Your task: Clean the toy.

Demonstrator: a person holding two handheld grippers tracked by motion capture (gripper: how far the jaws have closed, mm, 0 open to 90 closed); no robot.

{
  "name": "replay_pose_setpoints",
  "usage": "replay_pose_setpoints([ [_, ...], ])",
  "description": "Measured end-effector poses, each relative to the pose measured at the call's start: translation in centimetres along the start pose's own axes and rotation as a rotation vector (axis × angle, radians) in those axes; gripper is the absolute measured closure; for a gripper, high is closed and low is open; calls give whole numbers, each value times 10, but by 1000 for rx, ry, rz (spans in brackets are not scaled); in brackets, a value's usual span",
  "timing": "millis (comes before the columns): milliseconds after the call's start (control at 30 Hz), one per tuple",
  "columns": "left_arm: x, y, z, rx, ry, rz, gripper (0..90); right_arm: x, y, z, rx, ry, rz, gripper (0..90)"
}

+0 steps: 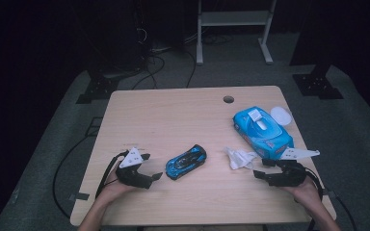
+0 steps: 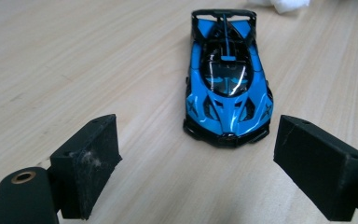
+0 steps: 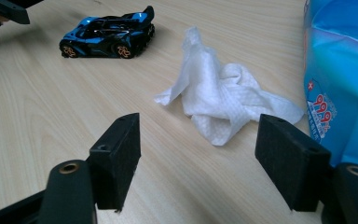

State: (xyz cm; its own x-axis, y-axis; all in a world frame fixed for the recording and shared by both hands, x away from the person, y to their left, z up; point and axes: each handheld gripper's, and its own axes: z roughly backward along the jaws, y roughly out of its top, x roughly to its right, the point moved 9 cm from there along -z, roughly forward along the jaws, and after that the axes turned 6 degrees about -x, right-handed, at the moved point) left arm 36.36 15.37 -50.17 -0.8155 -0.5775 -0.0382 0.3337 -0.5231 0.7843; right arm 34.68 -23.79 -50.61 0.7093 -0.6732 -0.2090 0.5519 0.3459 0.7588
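**Ana:** Jaws first: how do both tools stand?

**Ben:** Left tool (image 2: pixel 196 158) is spread wide with nothing between its pads, and the blue toy car (image 2: pixel 227 84) sits just ahead, nose toward it, slightly right of the centre line. Right tool (image 3: pixel 198 156) is equally wide and empty; the crumpled white wipe (image 3: pixel 223 102) lies on the worktop (image 1: pixel 173 110) just past its pads.

**Ana:** So the likely step is one grab each, car and wipe?

**Ben:** That's my reading. For the car, I'd shift the left tool a little toward the right jaw so the body is centred, then come forward low and close across the car's sides, not over the roof. It rolls, so closing off-centre could nudge it away.

**Ana:** And the wipe?

**Ben:** Push the pads down to the wood around the bunched middle, so they catch folds, not a loose corner. Keep clear of the blue wipes pack (image 3: pixel 340 70) beside it.
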Motion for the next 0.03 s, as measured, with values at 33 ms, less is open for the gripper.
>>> replay_pose_setpoints([
  [33, 0, -2, 1, 4, -1, 9, 134, -1, 0, 1, 13, -4, 4, 282],
])
